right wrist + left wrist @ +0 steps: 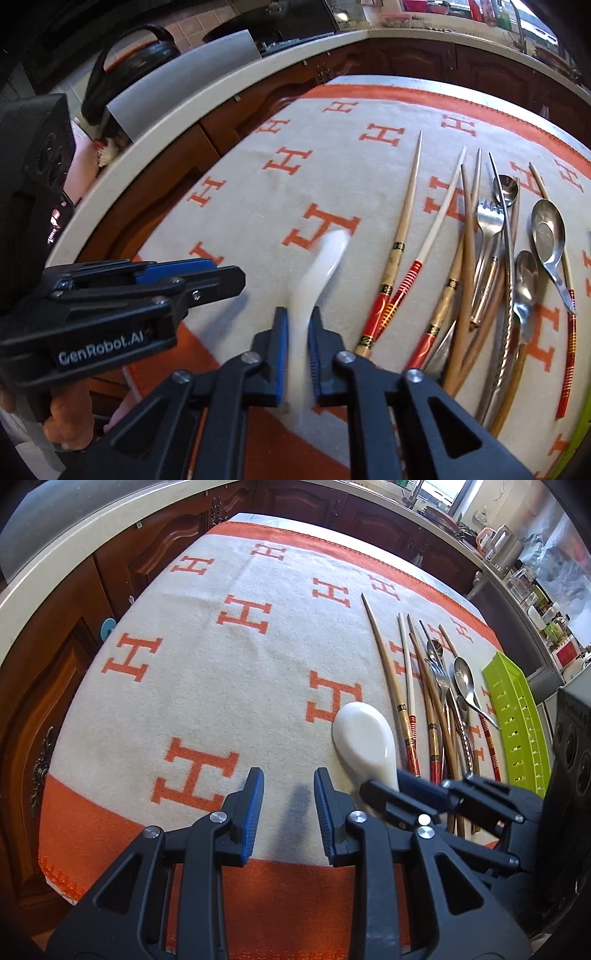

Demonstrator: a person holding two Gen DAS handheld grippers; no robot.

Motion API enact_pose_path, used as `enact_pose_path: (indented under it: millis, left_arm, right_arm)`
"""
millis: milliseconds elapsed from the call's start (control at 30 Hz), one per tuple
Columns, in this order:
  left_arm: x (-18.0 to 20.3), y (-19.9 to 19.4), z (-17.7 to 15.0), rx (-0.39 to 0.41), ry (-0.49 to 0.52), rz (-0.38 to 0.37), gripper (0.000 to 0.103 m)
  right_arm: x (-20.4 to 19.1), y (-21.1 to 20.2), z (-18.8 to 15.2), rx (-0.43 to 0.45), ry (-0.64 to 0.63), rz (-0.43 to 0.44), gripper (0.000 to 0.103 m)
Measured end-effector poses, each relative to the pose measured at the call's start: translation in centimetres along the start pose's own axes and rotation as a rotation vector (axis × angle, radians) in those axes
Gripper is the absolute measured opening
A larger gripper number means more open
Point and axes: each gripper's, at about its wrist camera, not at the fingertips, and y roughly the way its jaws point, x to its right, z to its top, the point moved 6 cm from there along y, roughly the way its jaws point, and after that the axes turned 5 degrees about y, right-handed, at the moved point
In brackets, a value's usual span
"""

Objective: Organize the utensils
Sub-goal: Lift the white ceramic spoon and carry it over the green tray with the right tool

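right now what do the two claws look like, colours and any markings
Both are the same build: black plastic linkage arms with silver round pivot screws, ending in blue ribbed pads. The left claw shows this from its own camera, and the right claw likewise. White lettering reading GenRobot.AI runs along the left claw's black side. No cables or sleeves are visible.
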Motion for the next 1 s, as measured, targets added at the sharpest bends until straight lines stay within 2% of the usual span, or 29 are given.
enact_pose_path:
  millis: [167,333,367,433,500,600,767,1000]
  left_arm:
    - [0.1,-0.7,0.5,0.013,0.003,0.003,0.025]
    - [1.0,-1.6,2.1,0.033,0.012,-0.015,0.025]
    - [1.4,-1.6,2.6,0.035,0.019,-0.023,0.026]
    - [2.2,-1.6,3.3,0.037,0.034,-0.037,0.038]
    - [3.2,-1.4,4.3,0.046,0.045,-0.048,0.042]
    - [4.9,-0.8,5.8,0.053,0.066,-0.047,0.042]
    - [7.3,1.6,8.1,0.02,0.08,-0.031,0.043]
    - [9.0,4.9,8.9,-0.044,0.073,-0.021,0.042]
  right_arm:
    - [0.3,-2.9,0.6,0.087,0.026,0.027,0.007]
    - [2.1,-6.8,1.1,0.175,0.08,0.006,0.007]
    - [2.6,-7.6,1.1,0.192,0.094,0.002,0.007]
    - [3.8,-9.3,1.1,0.225,0.128,-0.018,0.007]
    - [4.9,-10.6,1.1,0.253,0.16,-0.036,0.007]
    - [7.2,-12.9,0.9,0.295,0.217,-0.075,0.007]
    - [11.3,-16.2,-0.2,0.347,0.323,-0.14,0.007]
    - [15.7,-18.1,-2.5,0.362,0.426,-0.196,0.007]
